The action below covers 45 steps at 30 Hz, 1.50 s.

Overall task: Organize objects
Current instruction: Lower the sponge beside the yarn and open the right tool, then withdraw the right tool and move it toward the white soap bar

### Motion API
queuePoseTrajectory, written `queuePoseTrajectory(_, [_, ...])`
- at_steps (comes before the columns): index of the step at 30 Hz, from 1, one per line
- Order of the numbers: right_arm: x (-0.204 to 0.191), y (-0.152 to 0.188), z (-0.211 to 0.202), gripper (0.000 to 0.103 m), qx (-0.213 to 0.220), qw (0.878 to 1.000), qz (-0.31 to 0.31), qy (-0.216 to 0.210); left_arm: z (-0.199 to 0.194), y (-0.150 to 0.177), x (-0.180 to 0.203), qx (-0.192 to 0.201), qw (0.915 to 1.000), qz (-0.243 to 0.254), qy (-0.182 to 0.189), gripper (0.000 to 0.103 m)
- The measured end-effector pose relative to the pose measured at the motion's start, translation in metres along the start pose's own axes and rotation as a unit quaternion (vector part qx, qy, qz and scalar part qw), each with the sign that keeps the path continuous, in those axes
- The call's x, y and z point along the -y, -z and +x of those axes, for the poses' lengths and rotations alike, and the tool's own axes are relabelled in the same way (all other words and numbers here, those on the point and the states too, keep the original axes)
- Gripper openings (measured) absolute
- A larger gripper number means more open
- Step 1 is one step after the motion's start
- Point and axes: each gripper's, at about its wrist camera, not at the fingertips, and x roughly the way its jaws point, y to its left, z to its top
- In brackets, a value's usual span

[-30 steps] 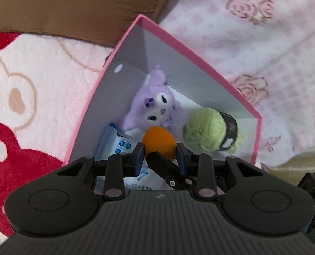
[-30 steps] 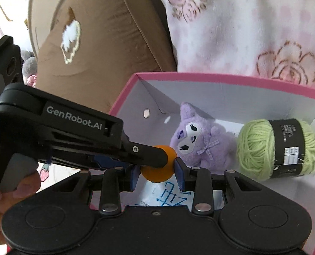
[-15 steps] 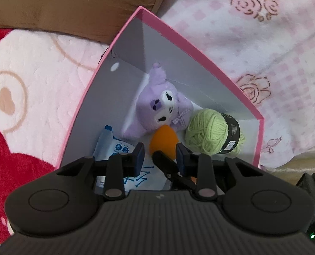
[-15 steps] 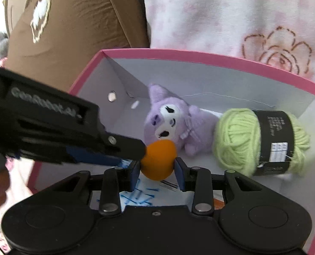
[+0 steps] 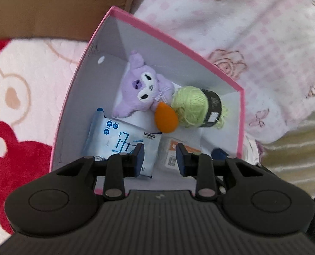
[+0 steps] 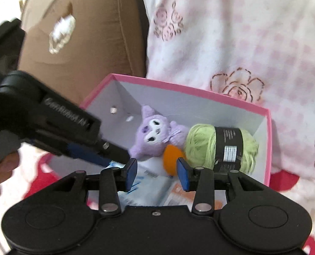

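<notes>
Setting: pink-and-white rose blanket (image 6: 231, 42) and a brown cushion (image 6: 93, 42) behind; a red-and-pink bear cover (image 5: 13, 110) underneath — soft ground, so the box gives loose things firm walls.
Box: pink-rimmed box (image 5: 174, 42), white inside, open-topped for dropping in from above.
Contents: purple plush toy (image 5: 144, 89) in the far corner, green yarn ball (image 5: 195, 108) beside it, orange sponge (image 5: 165, 120) wedged touching both — likely why it does not roll. Flat wipes packet (image 5: 123, 142) and an orange-labelled sachet (image 5: 174, 150) lie nearer.
Right gripper (image 6: 156, 170): jaws have just been opening, nothing between the pads; the sponge sits beyond them in the box, judged released.
Left gripper (image 5: 160, 156): jaws narrowly parted at their closest, empty, above the packets.
Stage: sponge judged stowed.
</notes>
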Motion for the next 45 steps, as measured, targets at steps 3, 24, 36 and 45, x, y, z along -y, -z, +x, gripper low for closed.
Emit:
queuePoseTrajectory(3, [-0.006, 0.01, -0.026, 0.047, 0.011, 1.0, -0.004, 0.001, -0.019, 0.01, 0.013, 0.008, 0.9996, 0.026, -0.008, 0.032])
queuePoseTrajectory(24, [-0.017, 0.047, -0.17, 0.093, 0.072, 0.995, 0.007, 0.069, -0.125, 0.104, 0.099, -0.019, 0.9804, 0.191, -0.044, 0.049])
queuePoseTrajectory(36, [0.008, 0.099, -0.194, 0.094, 0.051, 0.995, 0.053, 0.075, -0.119, 0.142, 0.106, -0.048, 0.97, 0.234, -0.048, 0.063])
queuePoseTrajectory(45, [0.007, 0.114, -0.2, 0.097, 0.052, 0.995, 0.069, 0.042, -0.112, 0.157, 0.096, -0.054, 0.9683, 0.239, -0.051, 0.085])
